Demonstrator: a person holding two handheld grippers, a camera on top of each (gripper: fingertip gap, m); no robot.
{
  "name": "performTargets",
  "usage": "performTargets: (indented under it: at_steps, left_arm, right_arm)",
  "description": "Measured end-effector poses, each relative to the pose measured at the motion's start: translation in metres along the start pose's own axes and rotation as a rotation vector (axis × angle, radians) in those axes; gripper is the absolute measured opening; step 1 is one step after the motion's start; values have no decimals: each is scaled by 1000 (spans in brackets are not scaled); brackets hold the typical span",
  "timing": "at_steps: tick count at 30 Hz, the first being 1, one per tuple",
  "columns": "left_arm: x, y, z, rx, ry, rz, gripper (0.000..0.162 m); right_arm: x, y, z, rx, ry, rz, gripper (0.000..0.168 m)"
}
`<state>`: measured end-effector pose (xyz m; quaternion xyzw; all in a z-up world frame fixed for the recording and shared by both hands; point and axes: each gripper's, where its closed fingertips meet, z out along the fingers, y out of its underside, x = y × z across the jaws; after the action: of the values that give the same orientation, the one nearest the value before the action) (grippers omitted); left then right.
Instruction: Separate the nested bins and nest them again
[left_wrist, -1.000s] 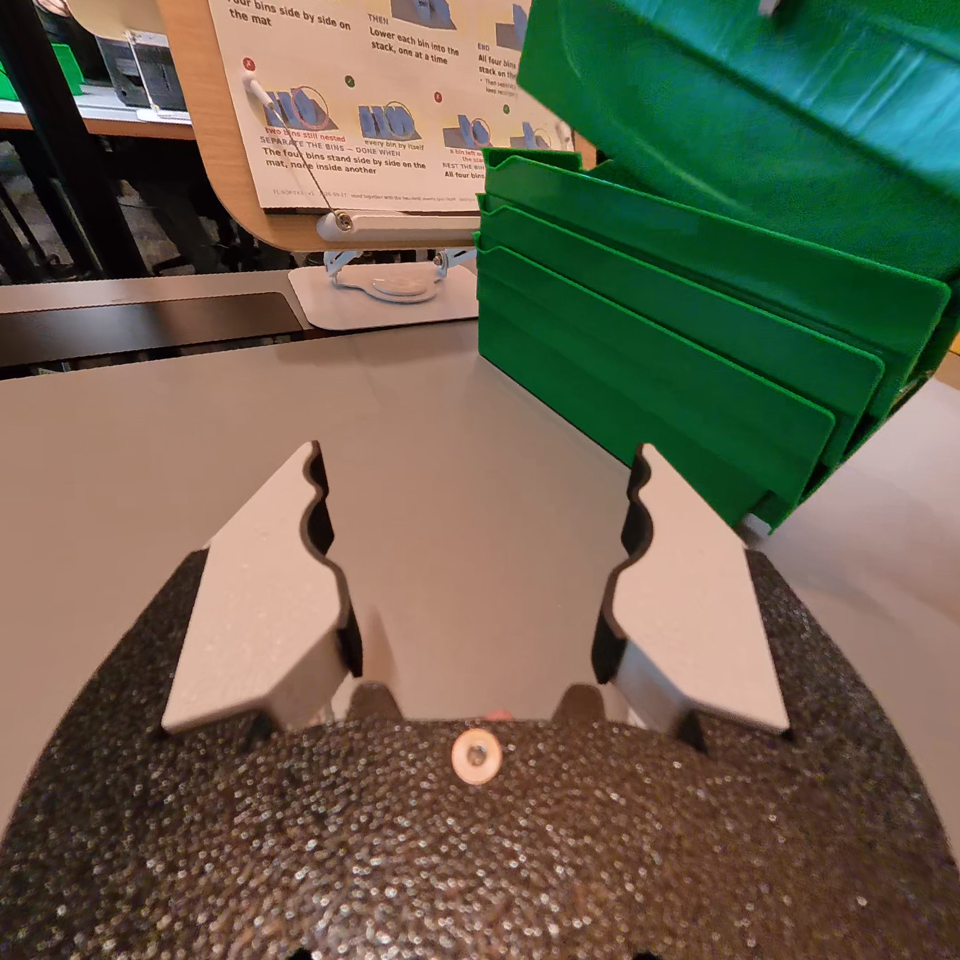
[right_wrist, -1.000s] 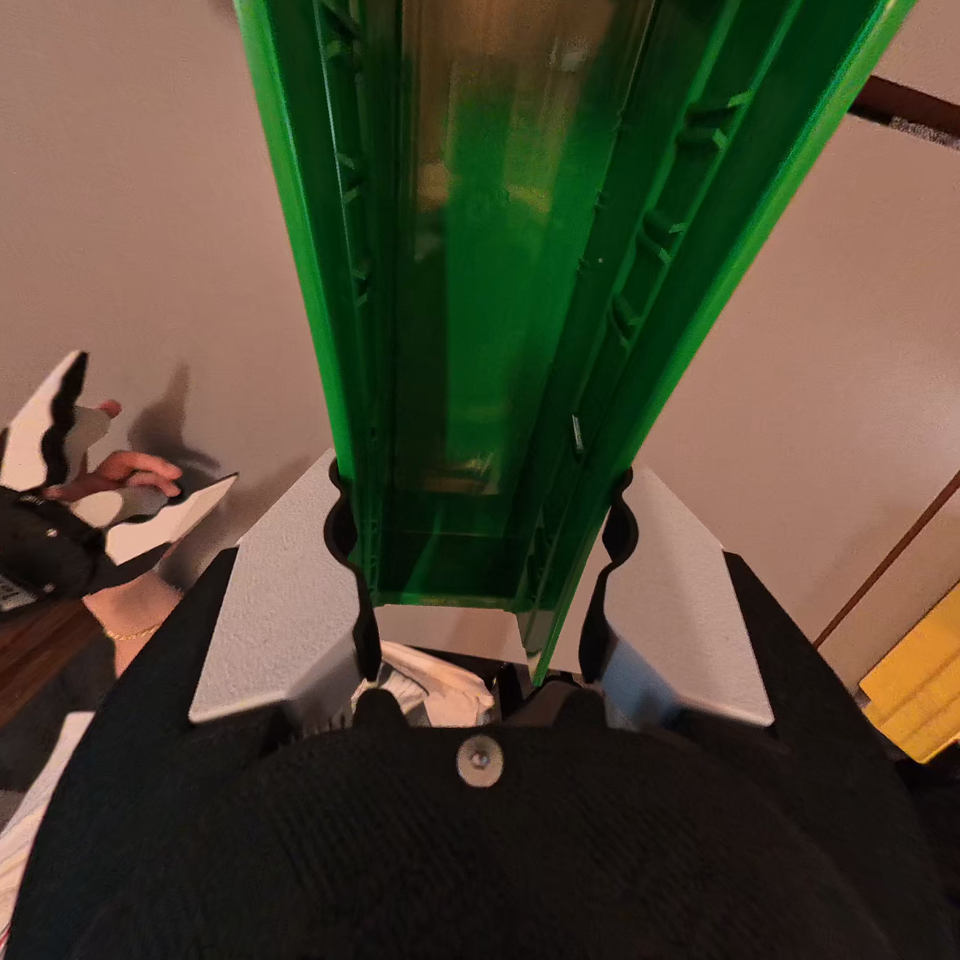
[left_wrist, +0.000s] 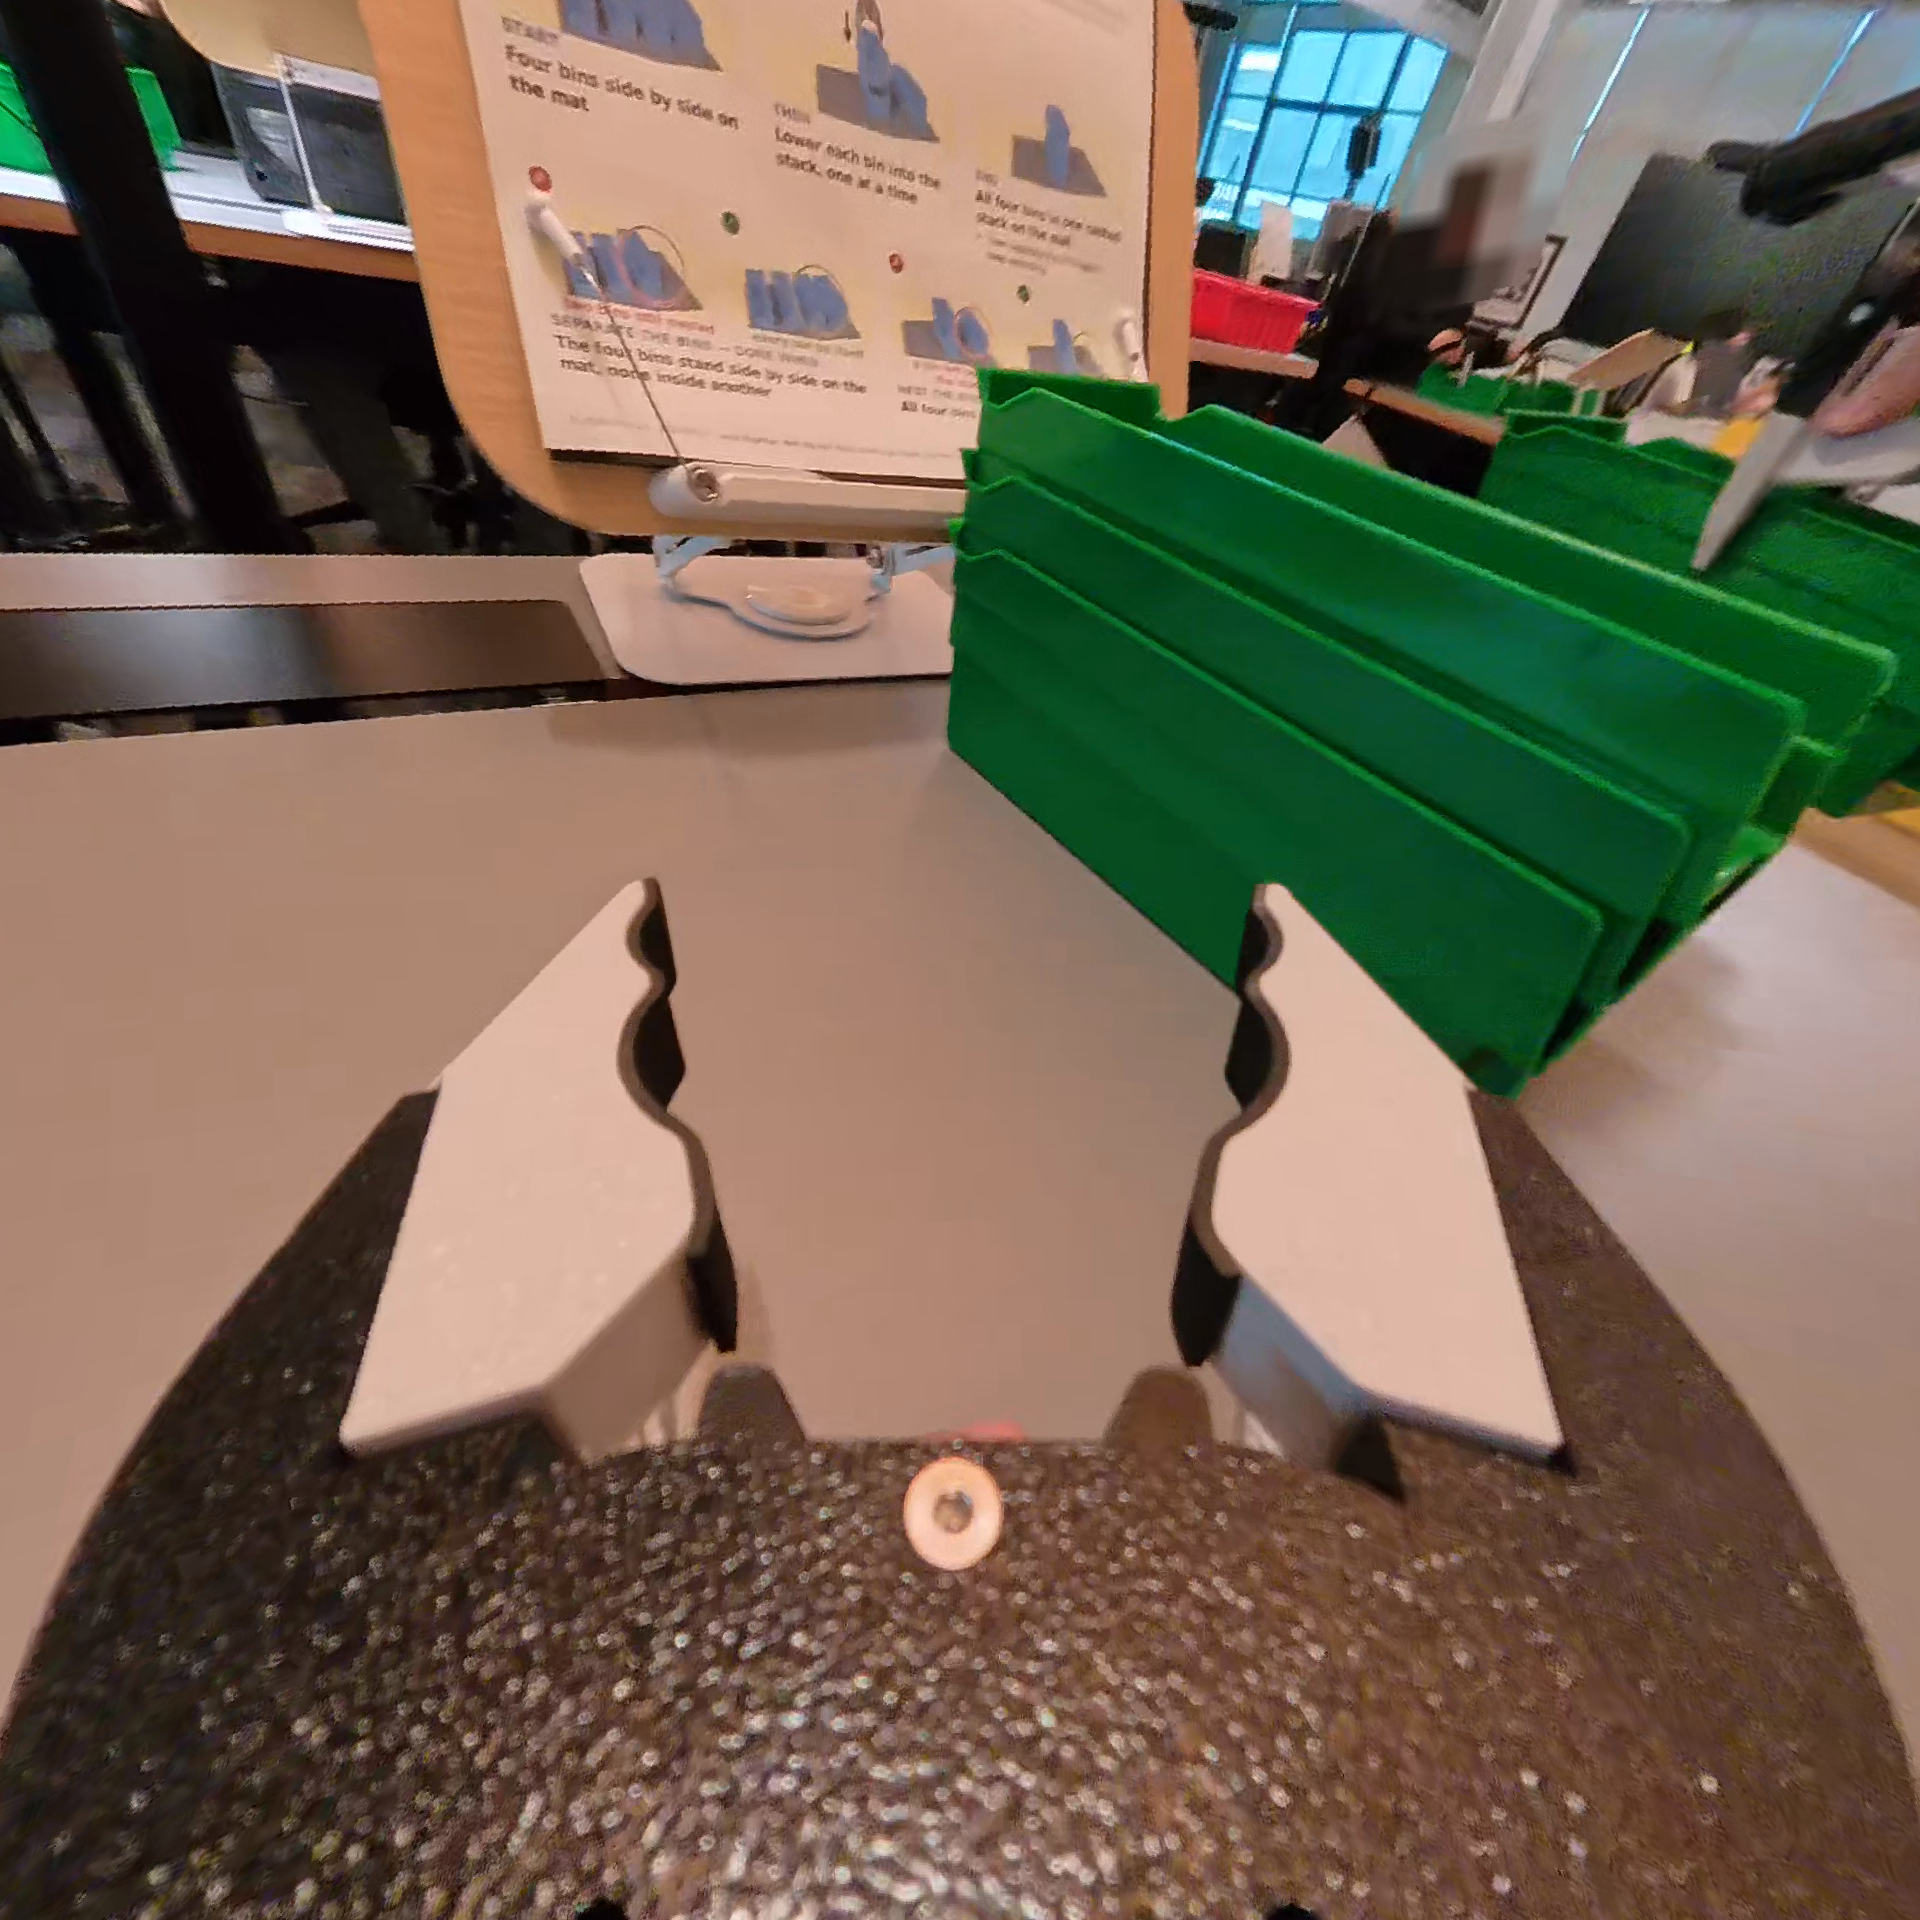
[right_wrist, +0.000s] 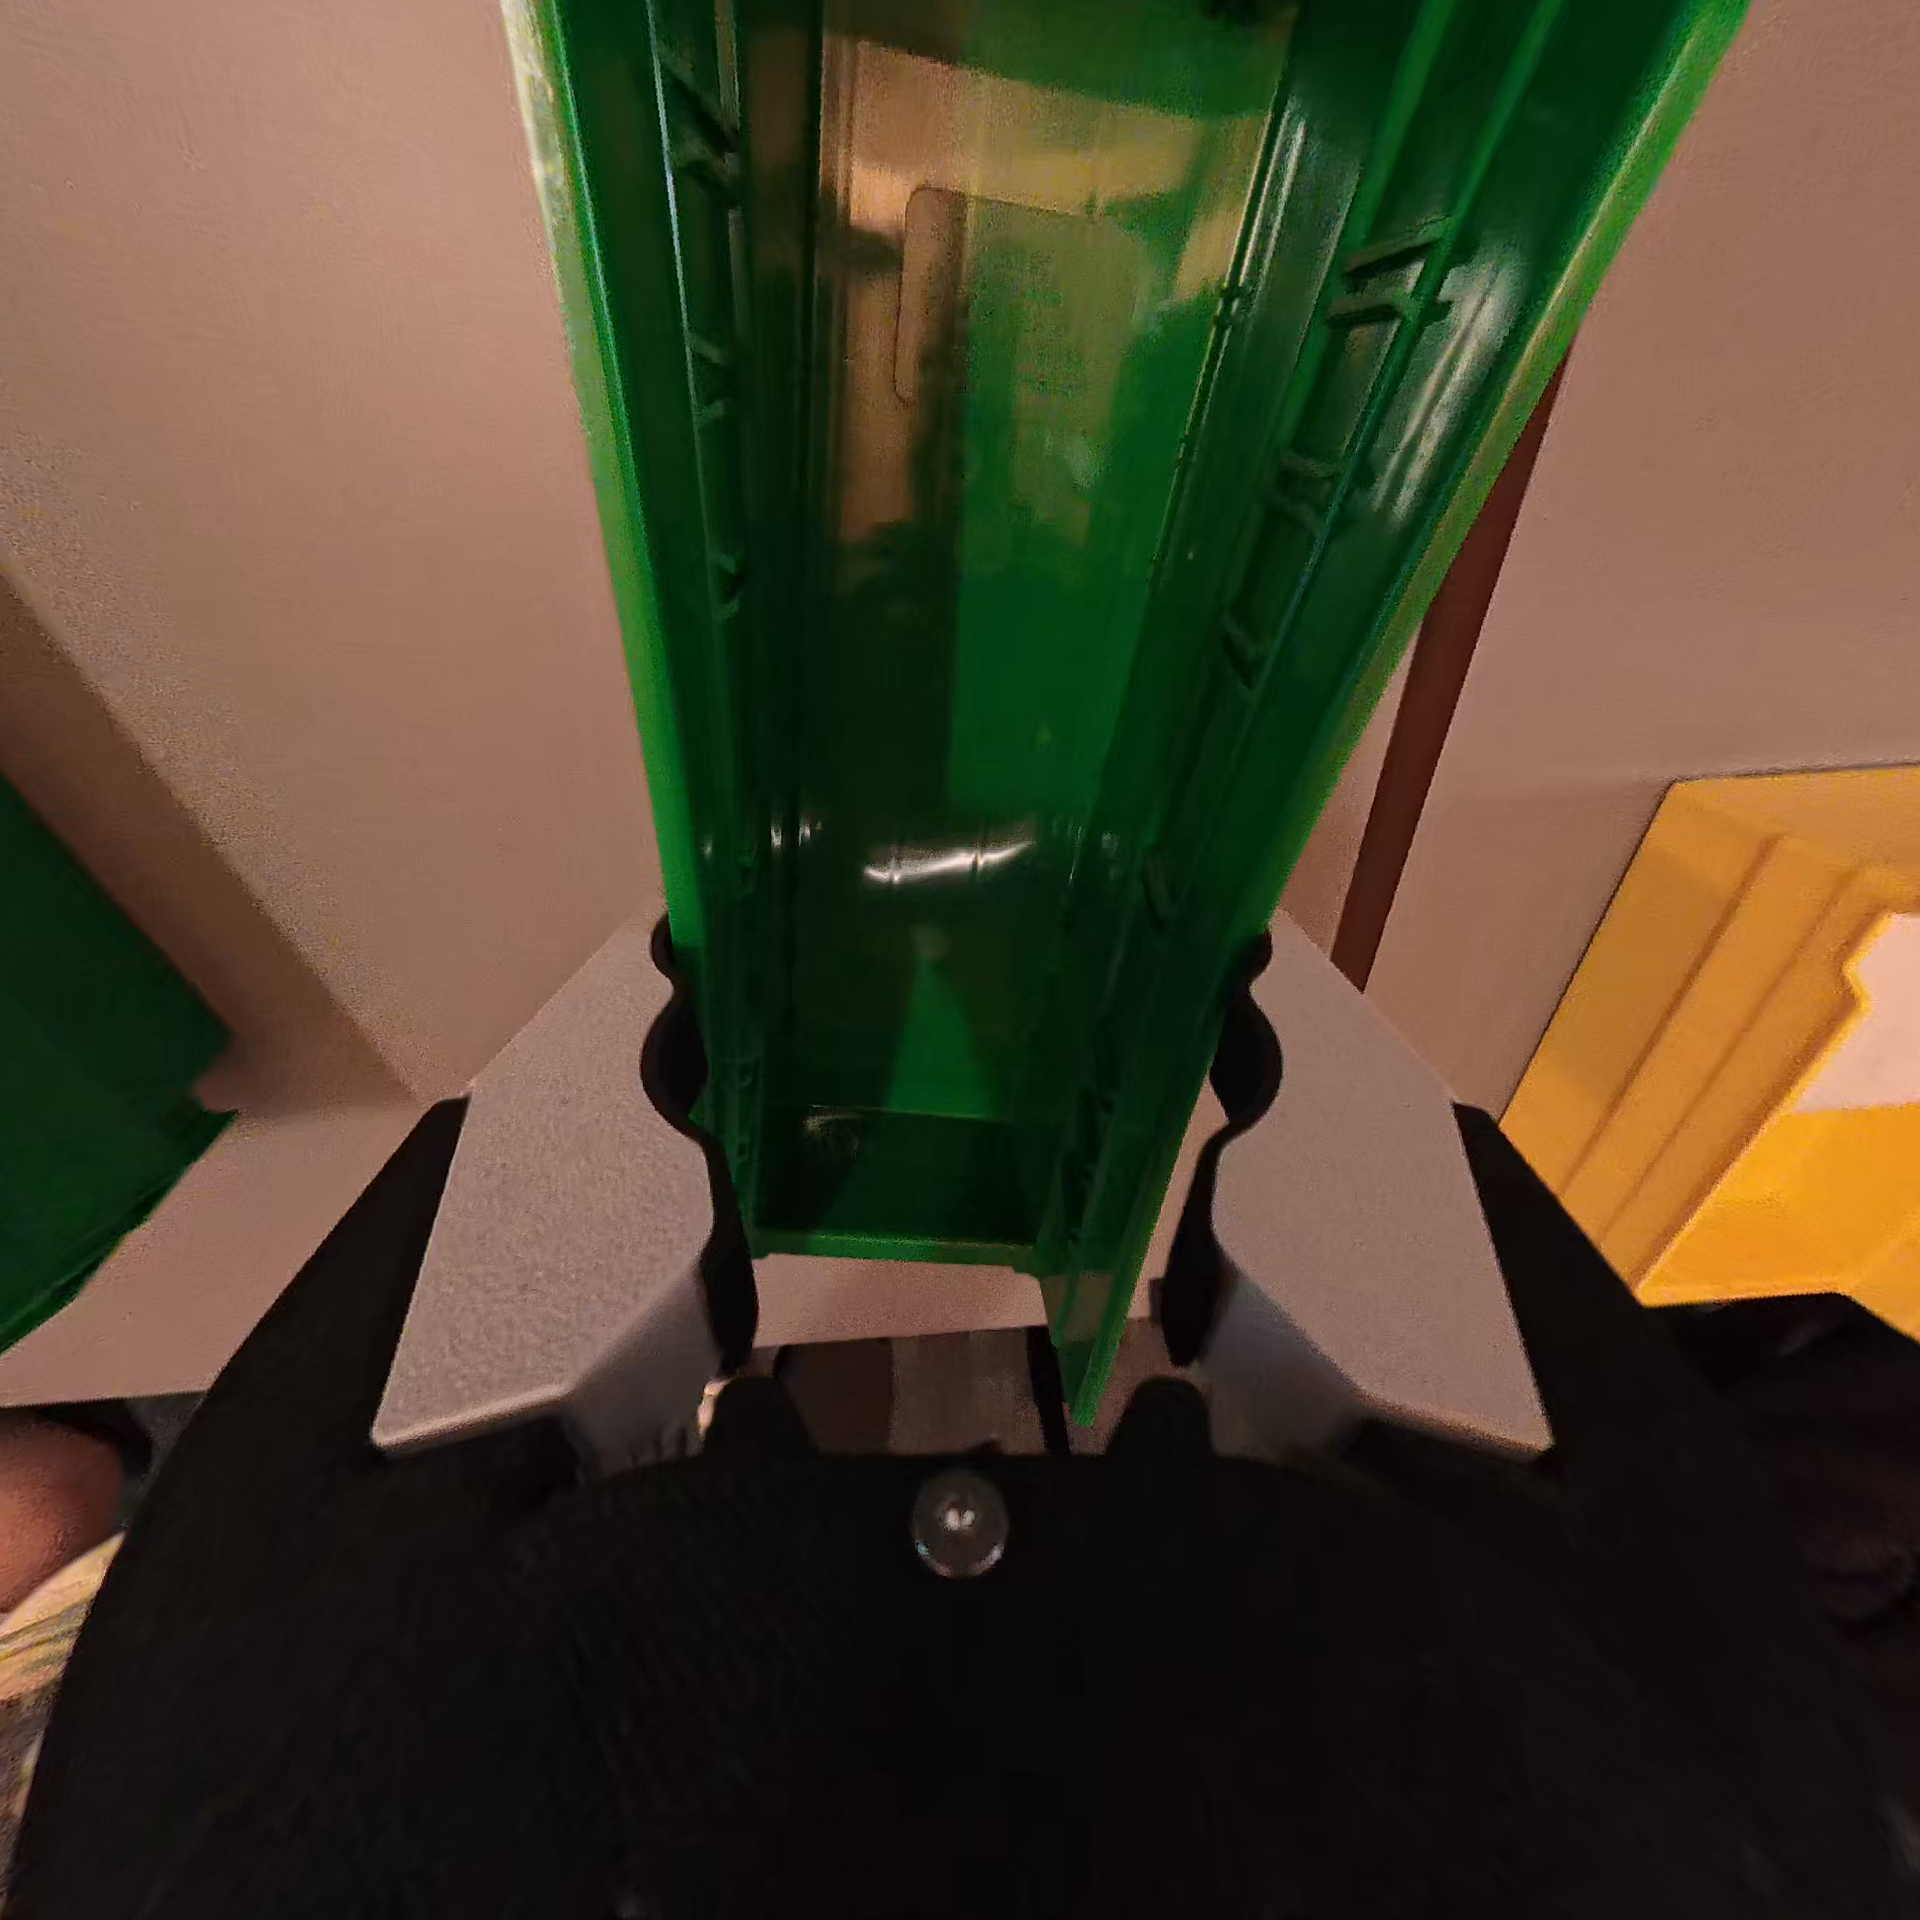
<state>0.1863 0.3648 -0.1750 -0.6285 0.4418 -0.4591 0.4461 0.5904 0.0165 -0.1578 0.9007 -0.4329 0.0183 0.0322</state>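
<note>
**Left wrist view: empty jaws beside the stack, one bin gripped on the right**

Left wrist view, from left to right: dark shelving stands at the far left edge, then an instruction board (left_wrist: 810, 239) on a white stand at the back of the grey table (left_wrist: 312, 883). In the foreground the left gripper (left_wrist: 951, 935) hovers low over the table with its jaws spread wide and nothing between them. Just right of its right finger sits the stack of nested green bins (left_wrist: 1351, 748), resting on the table, their stepped side walls showing one behind another. Farther right, past the stack, the right gripper (left_wrist: 1756, 488) appears at the upper edge, one pale finger pointing down over more green plastic; its jaws cannot be made out from here.

In the right wrist view, a corner of the green stack (right_wrist: 83, 1091) shows at the left edge. At centre the right gripper (right_wrist: 961, 1039) has its jaws closed in on a single green bin (right_wrist: 987, 571), pinching it near one short end; the bin runs lengthwise away from the camera, its open inside facing the lens, above the table. It is apart from the stack. At the far right lies a yellow bin (right_wrist: 1714, 1039).
</note>
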Motion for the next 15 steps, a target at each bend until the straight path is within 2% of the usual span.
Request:
performTargets:
  at_steps: [7, 15]
  left_arm:
    - [0, -1, 0, 18, 18, -51, 106]
    - [-2, 19, 8, -71, -12, 31, 107]
  right_arm:
    - [29, -17, 38, -56, 48, -56, 101]
    - [27, -34, 63, -62, 8, -116, 103]
